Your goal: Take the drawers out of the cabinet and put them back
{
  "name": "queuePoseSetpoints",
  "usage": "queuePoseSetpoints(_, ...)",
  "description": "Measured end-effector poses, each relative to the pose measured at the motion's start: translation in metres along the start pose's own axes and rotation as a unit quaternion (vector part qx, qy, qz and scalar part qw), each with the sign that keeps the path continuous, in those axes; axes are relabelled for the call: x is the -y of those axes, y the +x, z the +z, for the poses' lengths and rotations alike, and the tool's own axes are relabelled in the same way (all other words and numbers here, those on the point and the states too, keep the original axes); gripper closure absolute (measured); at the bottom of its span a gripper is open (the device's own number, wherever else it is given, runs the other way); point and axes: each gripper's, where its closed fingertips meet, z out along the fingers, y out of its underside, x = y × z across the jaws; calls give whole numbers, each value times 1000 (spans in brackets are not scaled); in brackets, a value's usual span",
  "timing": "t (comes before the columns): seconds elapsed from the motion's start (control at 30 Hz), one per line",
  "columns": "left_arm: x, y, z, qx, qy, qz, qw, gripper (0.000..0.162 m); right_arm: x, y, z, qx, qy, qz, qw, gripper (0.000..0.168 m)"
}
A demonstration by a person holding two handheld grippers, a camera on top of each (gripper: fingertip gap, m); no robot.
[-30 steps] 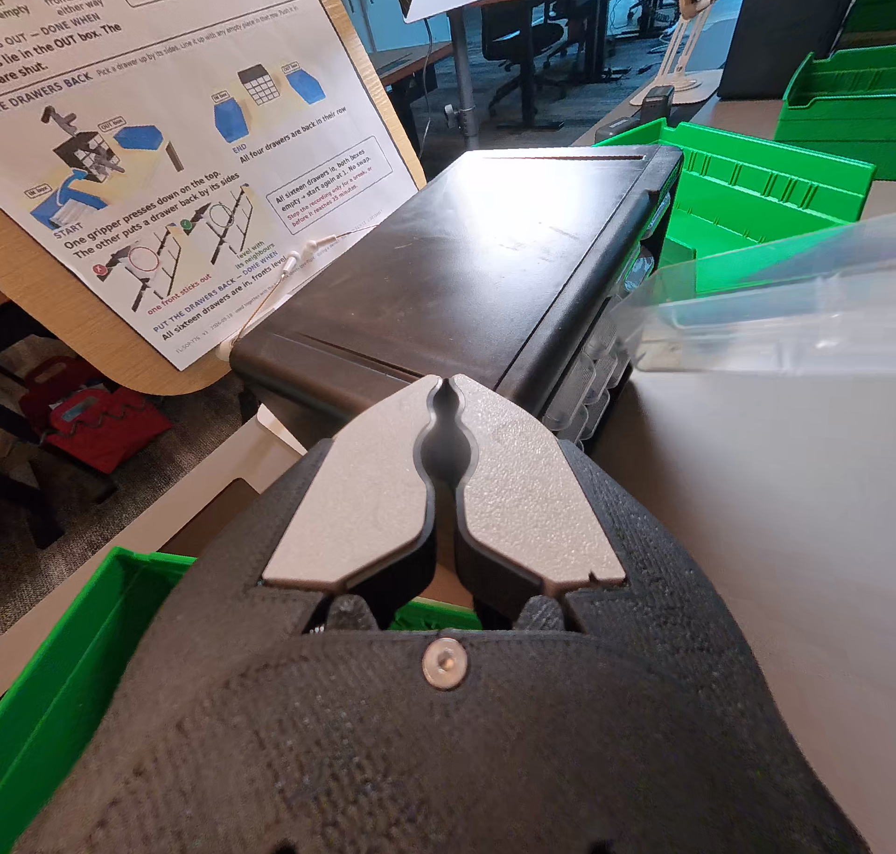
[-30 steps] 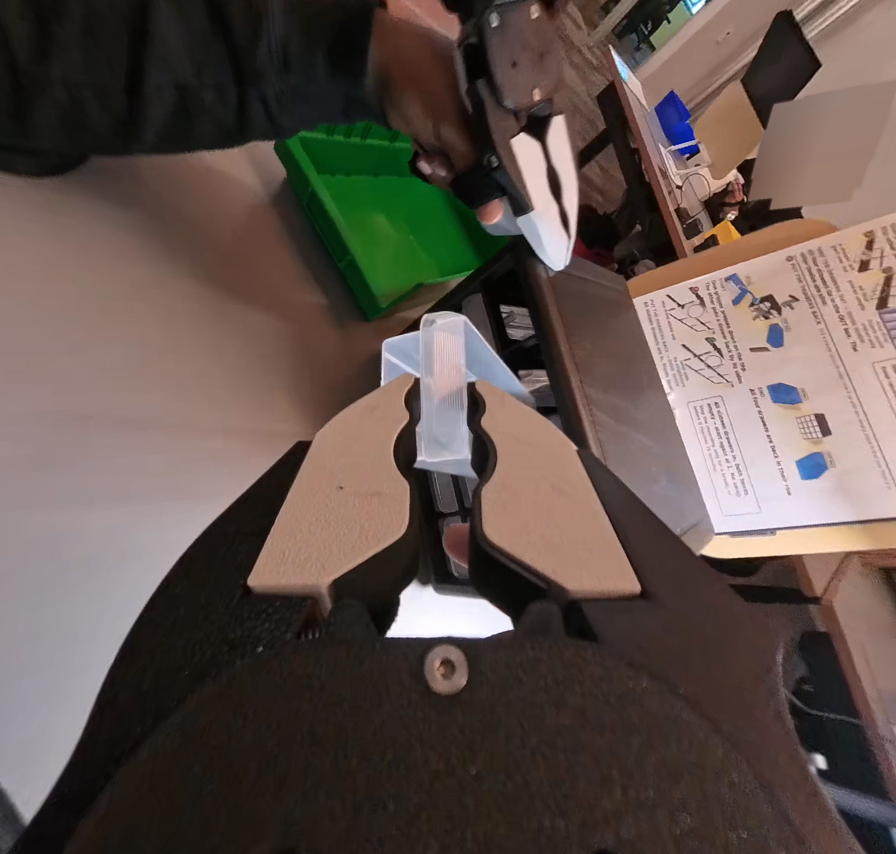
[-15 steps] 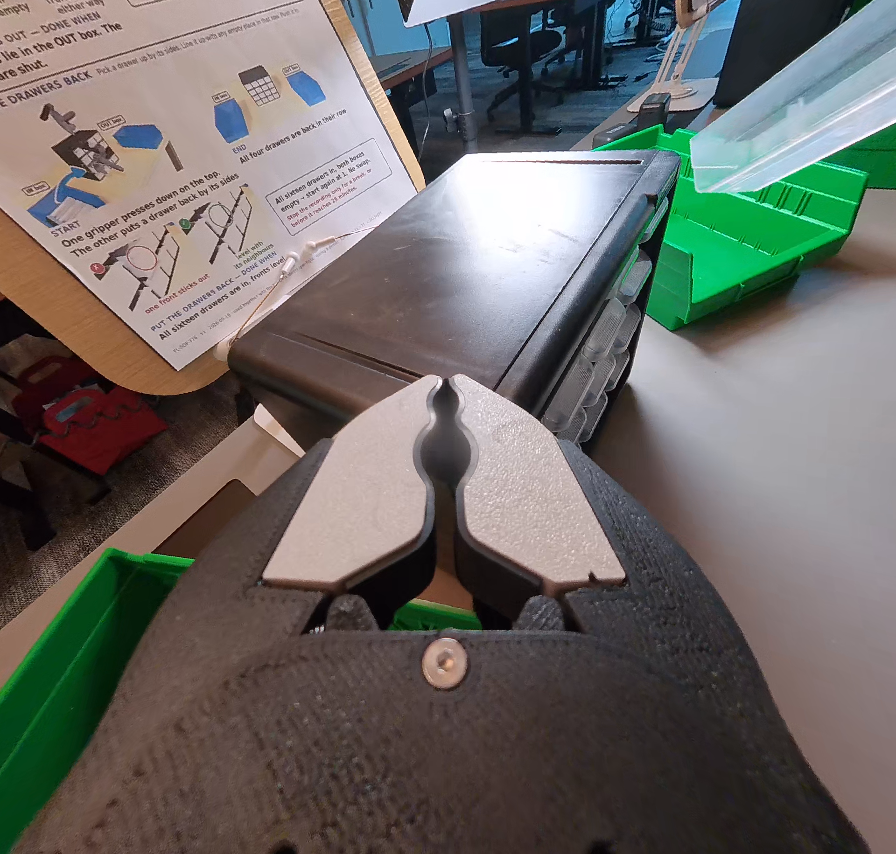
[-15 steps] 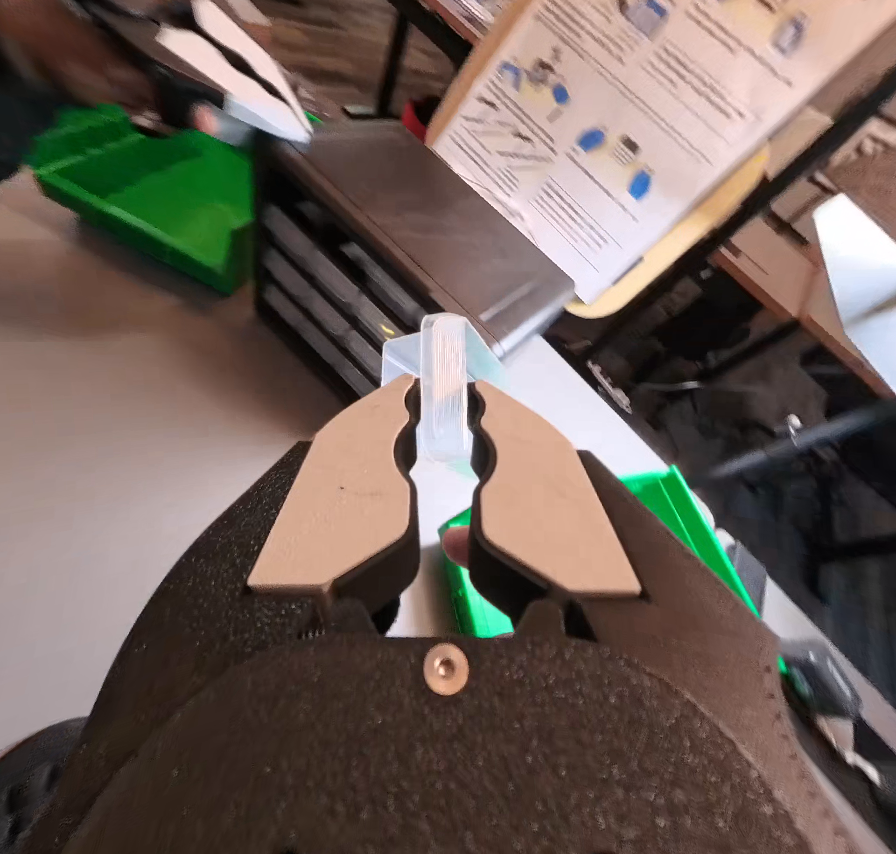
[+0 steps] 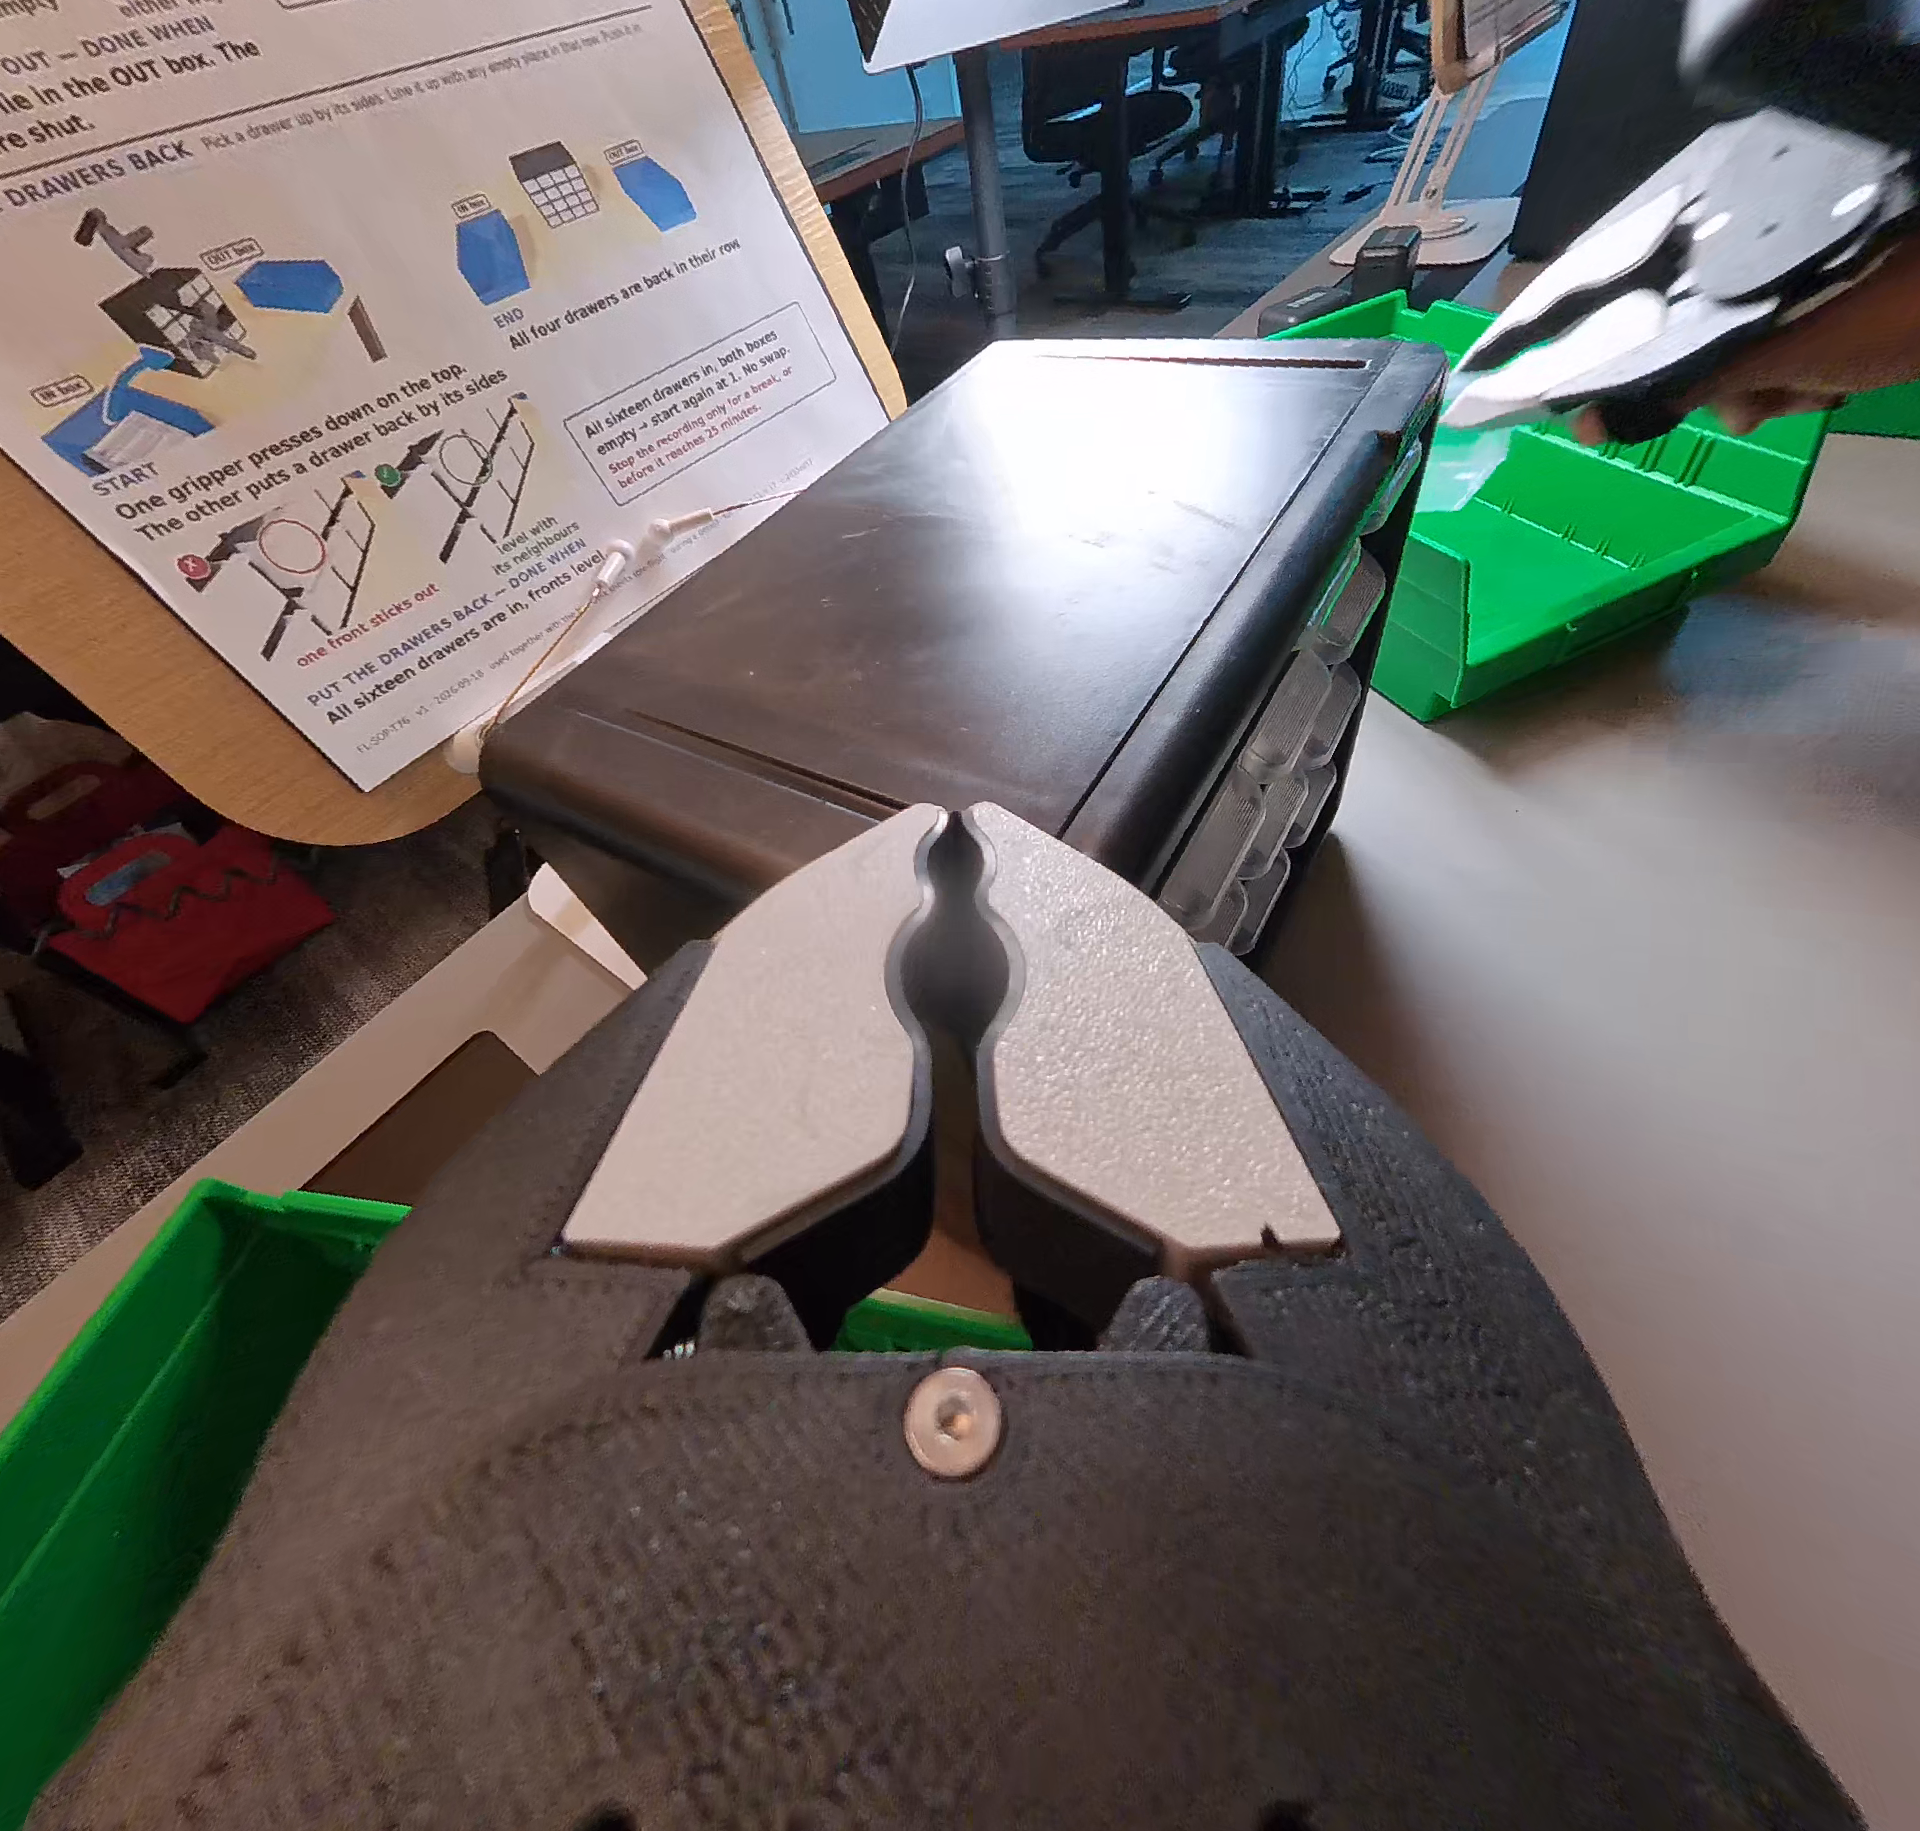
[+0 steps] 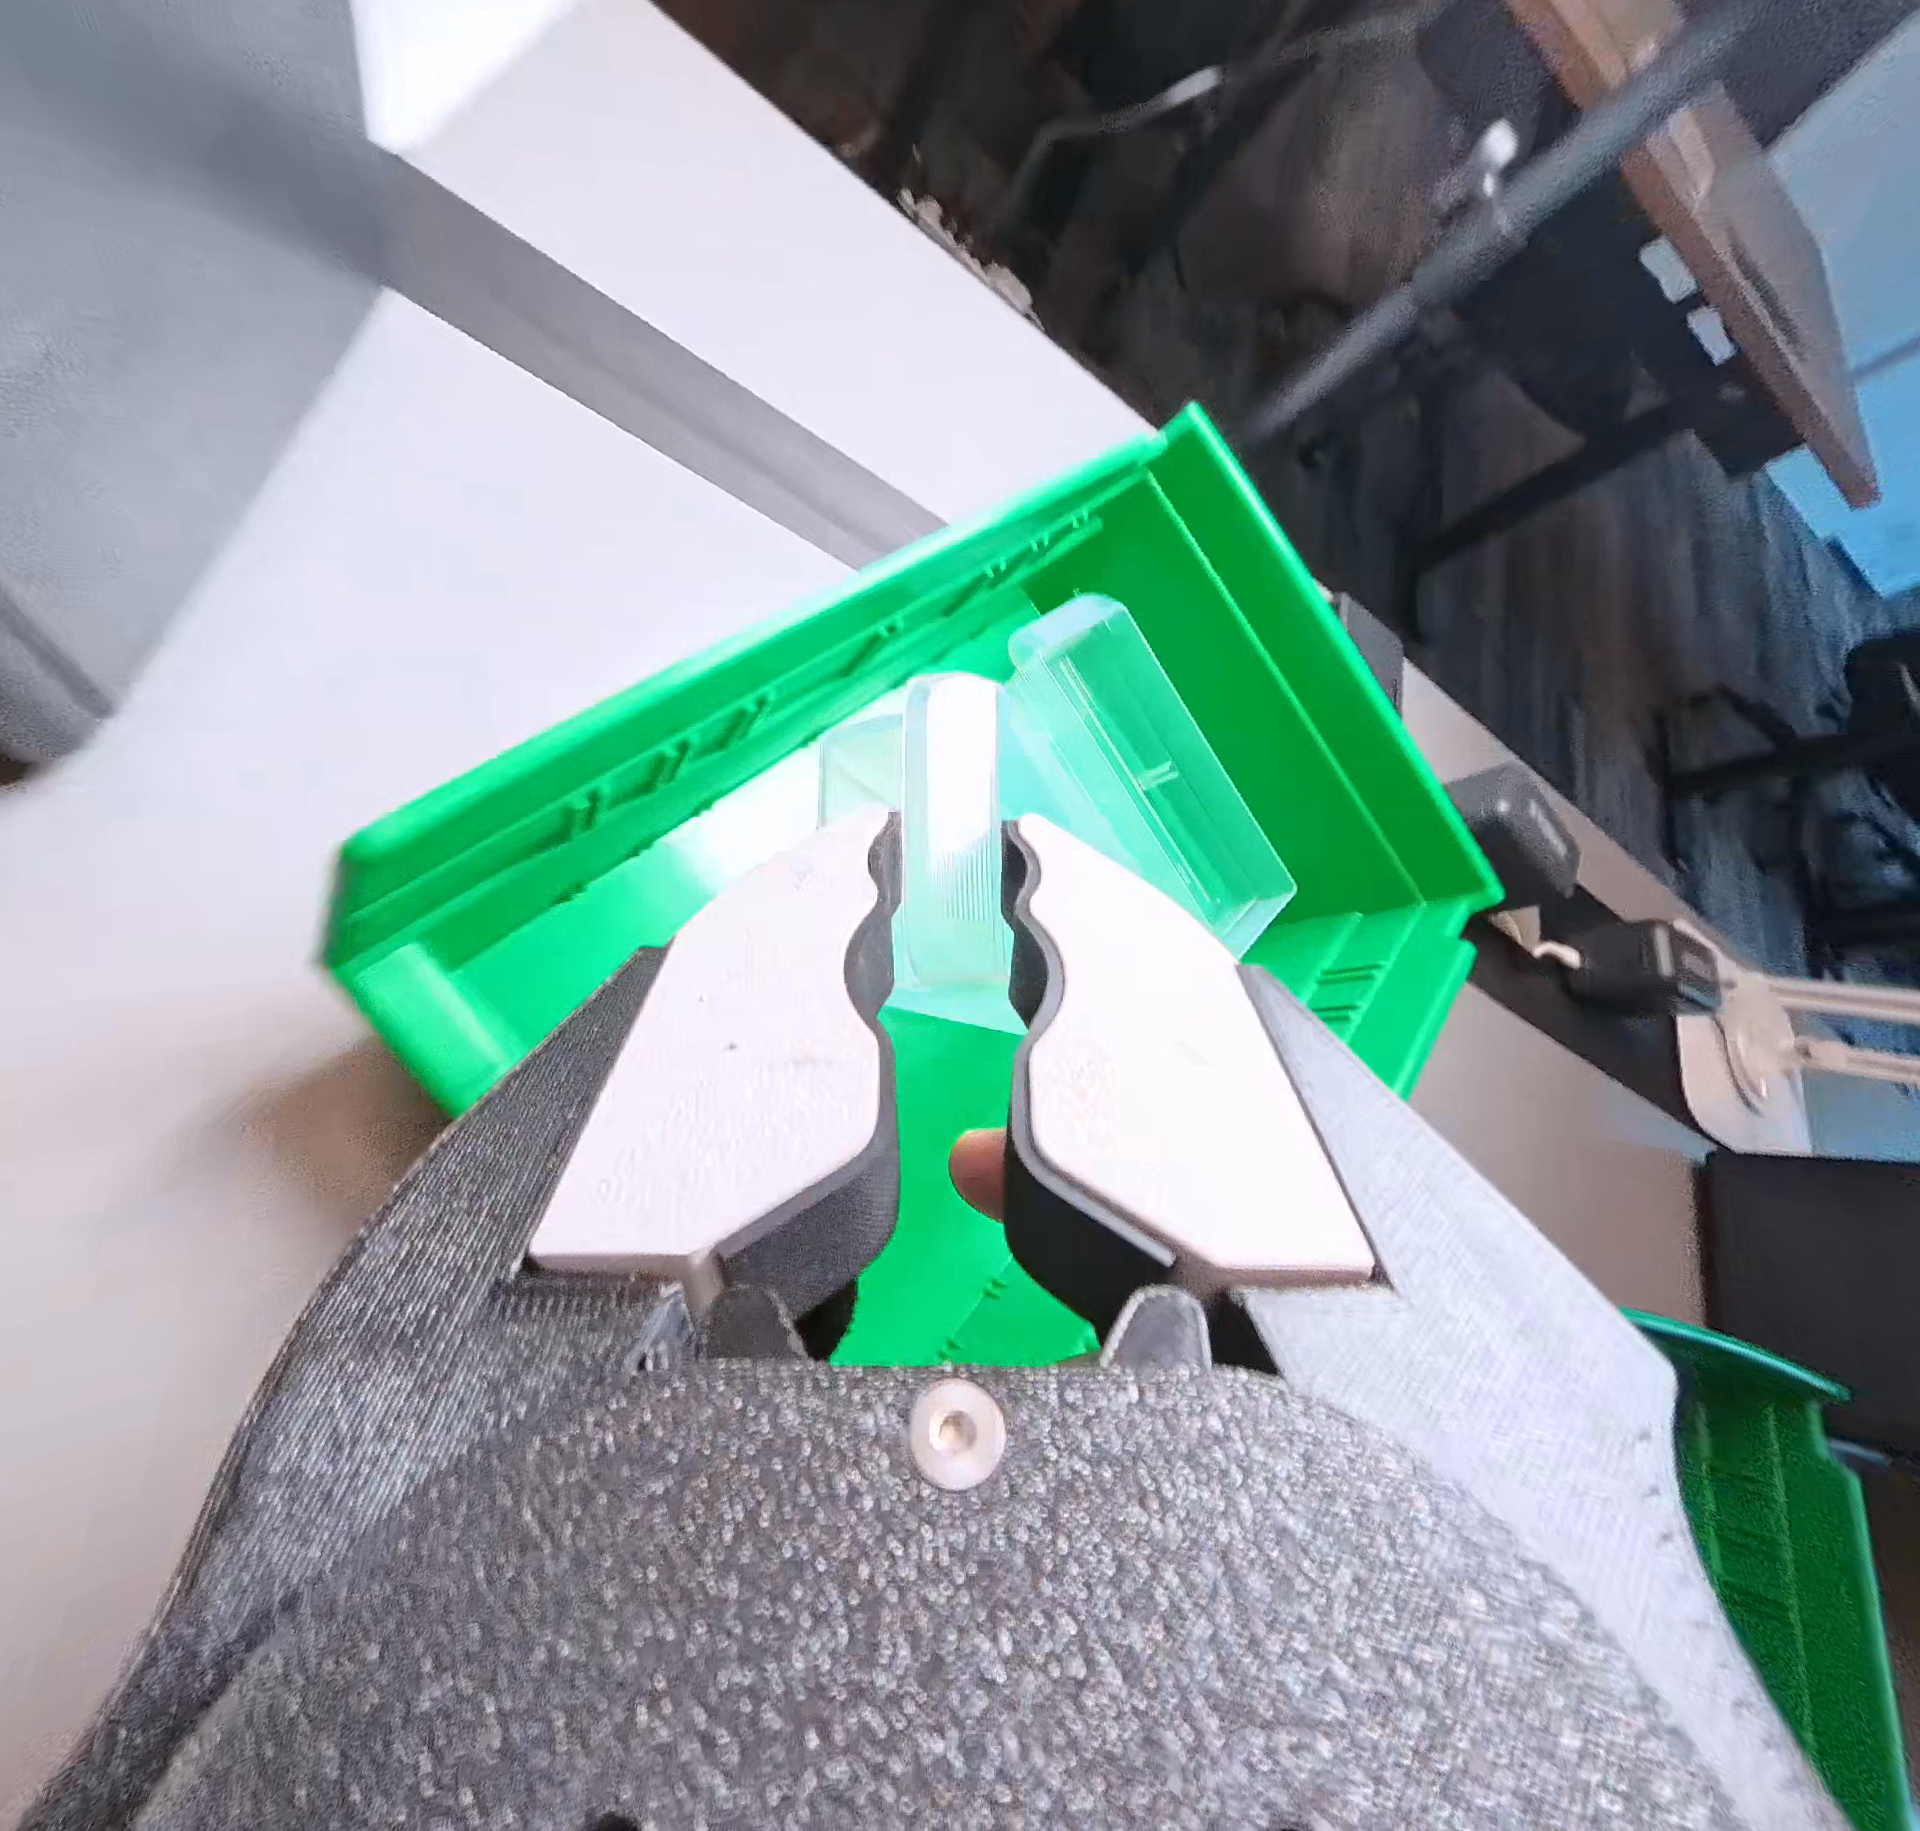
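Observation:
The black cabinet point(image 5: 987, 555) stands ahead in the left wrist view, with several clear drawers point(image 5: 1288, 742) in its front face on the right. My left gripper point(image 5: 956, 825) is shut and empty, its tips at the near end of the cabinet's top. My right gripper point(image 6: 953, 831) is shut on the handle of a clear drawer point(image 6: 951, 846) and holds it over a green bin point(image 6: 727, 680). Another clear drawer point(image 6: 1143, 763) lies in that bin. In the left wrist view the right gripper point(image 5: 1662, 275) shows blurred above the same green bin point(image 5: 1558, 576).
An instruction poster point(image 5: 364, 275) on a wooden board leans behind the cabinet. A second green bin point(image 5: 125, 1418) sits under my left gripper at the lower left. Another green bin edge point(image 6: 1766, 1521) shows at the right wrist view's lower right. The table edge runs behind the bin.
My right gripper has swung the clear drawer away from the cabinet front and over the green bin to the cabinet's right. My left gripper has stayed shut and still.

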Motion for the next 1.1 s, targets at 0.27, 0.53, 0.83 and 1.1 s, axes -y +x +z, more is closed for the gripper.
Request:
queuePoseSetpoints(0.27,0,0,0,-4,0,0,1000,162,-13,2,78,-47,-38,-27,998,150)
queuePoseSetpoints(0.53,0,0,0,-5,0,2,1000,162,-22,1,117,-38,-52,-120,991,143)
queuePoseSetpoints(0.83,0,0,0,-7,1,-1,1000,162,-30,-5,89,88,-19,-105,990,131)
queuePoseSetpoints(1.1,0,0,0,-7,2,-2,1000,162,-84,8,93,56,-124,-218,966,149)
